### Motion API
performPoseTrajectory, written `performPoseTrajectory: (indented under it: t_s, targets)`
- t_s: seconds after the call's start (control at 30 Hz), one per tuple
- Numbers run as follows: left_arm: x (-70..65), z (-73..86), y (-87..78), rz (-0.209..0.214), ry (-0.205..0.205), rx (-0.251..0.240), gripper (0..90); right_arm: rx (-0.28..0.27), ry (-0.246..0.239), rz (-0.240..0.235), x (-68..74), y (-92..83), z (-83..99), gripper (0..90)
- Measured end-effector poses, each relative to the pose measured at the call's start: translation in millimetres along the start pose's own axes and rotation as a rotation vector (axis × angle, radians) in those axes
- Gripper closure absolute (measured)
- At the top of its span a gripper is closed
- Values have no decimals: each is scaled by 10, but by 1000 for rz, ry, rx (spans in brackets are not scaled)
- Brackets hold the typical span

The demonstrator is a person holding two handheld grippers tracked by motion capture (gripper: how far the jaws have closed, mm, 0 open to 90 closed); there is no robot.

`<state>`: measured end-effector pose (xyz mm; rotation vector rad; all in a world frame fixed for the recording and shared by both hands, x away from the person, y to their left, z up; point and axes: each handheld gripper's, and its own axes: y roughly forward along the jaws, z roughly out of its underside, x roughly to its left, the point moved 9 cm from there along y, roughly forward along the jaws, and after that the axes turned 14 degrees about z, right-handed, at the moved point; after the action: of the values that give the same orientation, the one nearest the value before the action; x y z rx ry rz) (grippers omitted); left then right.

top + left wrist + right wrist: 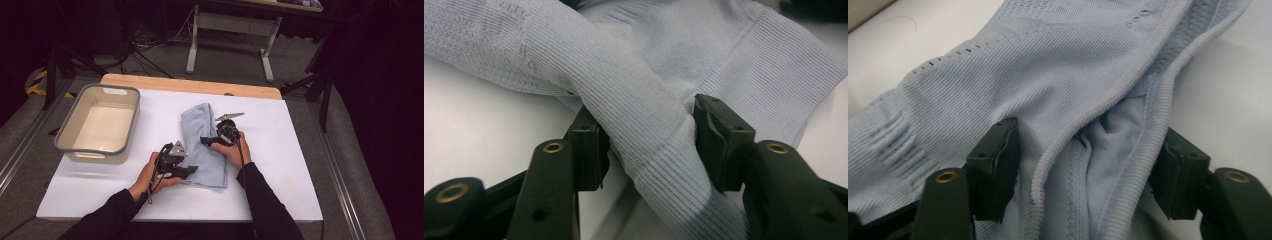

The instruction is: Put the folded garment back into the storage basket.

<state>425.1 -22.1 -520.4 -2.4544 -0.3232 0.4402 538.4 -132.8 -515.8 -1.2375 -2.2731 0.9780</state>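
My left claw (649,145) is clenched on a bunched fold of the pale blue knit garment (205,145), which lies crumpled mid-table between my two hands. My right claw (1083,170) straddles its ribbed hem with pads not yet pressing, so I call it released.

I judge the risk to be a one-sided grip: if I lift now, the soft stretchy cloth may slide out of the left pads or drag across the white table (280,190), undoing the fold. The right claw could also pinch just one layer.

The fabric is fine-ribbed, with perforated panels and a thick corded edge. The grey-rimmed beige tub (75,120) stands well apart.
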Motion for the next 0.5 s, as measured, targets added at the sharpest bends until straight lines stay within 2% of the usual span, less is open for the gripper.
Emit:
performPoseTrajectory:
  t_s: [0.07,0.13,0.23,0.33,0.43,0.5]
  targets:
    - [-9,-1,0,-1,4,0,547,4,-1,-19,24,-7,5,448]
    - [-15,-2,-4,1,11,0,569,6,-7,-44,60,-17,11,556]
    - [-21,-7,-11,-3,21,-4,599,2,4,-74,81,-30,21,630]
    - [-38,-12,-21,-11,46,-8,651,-24,-15,-61,91,-61,23,674]
    - [-47,-15,-28,-10,50,-17,682,-54,-48,-27,108,-105,12,692]
    - [-52,-18,-46,-11,56,-25,698,-71,-55,-22,109,-135,1,697]
